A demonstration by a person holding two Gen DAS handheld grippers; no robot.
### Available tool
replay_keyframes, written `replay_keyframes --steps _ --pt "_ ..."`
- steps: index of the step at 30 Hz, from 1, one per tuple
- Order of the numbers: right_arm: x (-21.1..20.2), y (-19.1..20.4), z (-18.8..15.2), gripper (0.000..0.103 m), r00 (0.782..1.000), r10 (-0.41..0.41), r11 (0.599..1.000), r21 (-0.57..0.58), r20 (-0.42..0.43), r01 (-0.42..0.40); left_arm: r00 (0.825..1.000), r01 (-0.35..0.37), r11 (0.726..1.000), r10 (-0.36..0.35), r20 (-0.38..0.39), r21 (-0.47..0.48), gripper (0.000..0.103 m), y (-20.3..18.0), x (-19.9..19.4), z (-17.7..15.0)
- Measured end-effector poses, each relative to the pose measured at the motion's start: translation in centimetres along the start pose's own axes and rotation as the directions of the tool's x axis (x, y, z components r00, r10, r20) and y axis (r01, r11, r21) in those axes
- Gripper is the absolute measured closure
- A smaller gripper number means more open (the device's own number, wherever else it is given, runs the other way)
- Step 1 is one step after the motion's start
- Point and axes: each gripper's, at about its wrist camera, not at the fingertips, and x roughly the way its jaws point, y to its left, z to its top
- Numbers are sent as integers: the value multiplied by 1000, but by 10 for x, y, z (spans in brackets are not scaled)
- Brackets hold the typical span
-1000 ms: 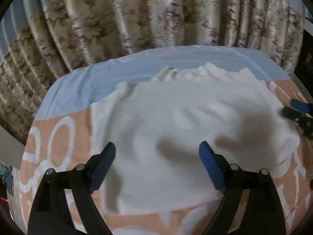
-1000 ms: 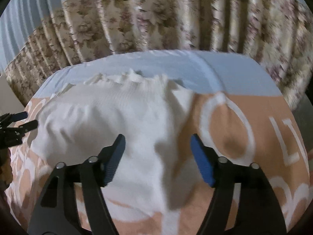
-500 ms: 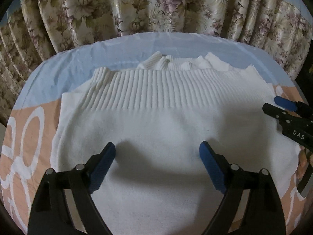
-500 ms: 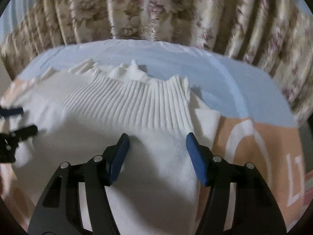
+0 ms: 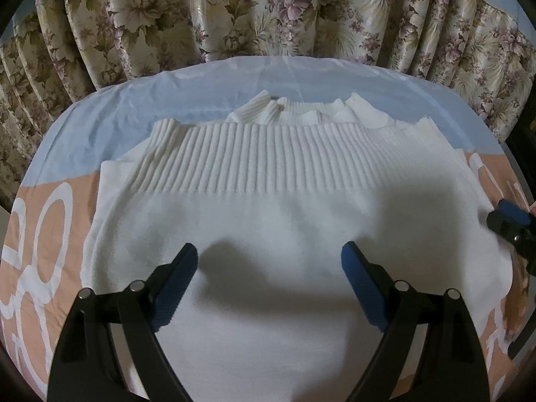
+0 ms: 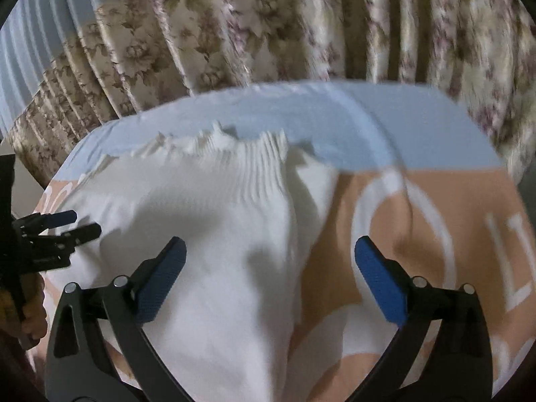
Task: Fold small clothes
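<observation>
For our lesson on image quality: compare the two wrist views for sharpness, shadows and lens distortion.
Left wrist view: sharp; the white sweater shows crisp ribbing, and the open left claw casts dark shadows on it. Right wrist view: motion-blurred, the floral curtain smeared, the open right claw in focus. Both: fisheye bends the bed sheet edge into a curve, with dark corners.

Sweater [image 5: 268, 241] on bedsheet [image 5: 201, 90], before curtain [image 5: 268, 10]

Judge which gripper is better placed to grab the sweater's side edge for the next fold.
Probably right: the open right gripper straddles the white sweater's side edge, while the open left gripper hovers over its middle.
</observation>
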Motion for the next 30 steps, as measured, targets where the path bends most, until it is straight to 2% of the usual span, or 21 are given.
replay_keyframes --steps 5,8,10,11,17,23,30 --pt "9 -14 -17 5 992 125 987 102 -34 -121 1000 -13 1000 13 -4 14 15 -2 3 -2" --pt "13 -15 -20 11 987 148 983 116 -53 -142 1000 -12 1000 12 -6 13 14 -2 5 -2" --pt "13 -12 -19 20 983 173 981 103 -60 -166 1000 -15 1000 15 -8 16 14 -2 6 -2" --pt "15 -11 -18 20 981 181 979 104 -69 -173 1000 -19 1000 19 -6 21 14 -3 6 -2" --pt "26 0 -5 29 979 180 982 70 -99 -173 1000 -23 999 23 -4 27 14 -4 6 -2" --pt "31 1 -1 39 983 145 989 48 -113 -140 1000 -28 999 29 -9 34 12 -6 9 -2" --pt "29 15 -1 61 990 86 996 0 -112 -87 999 -40 999 40 -11 32 12 -6 10 -2"
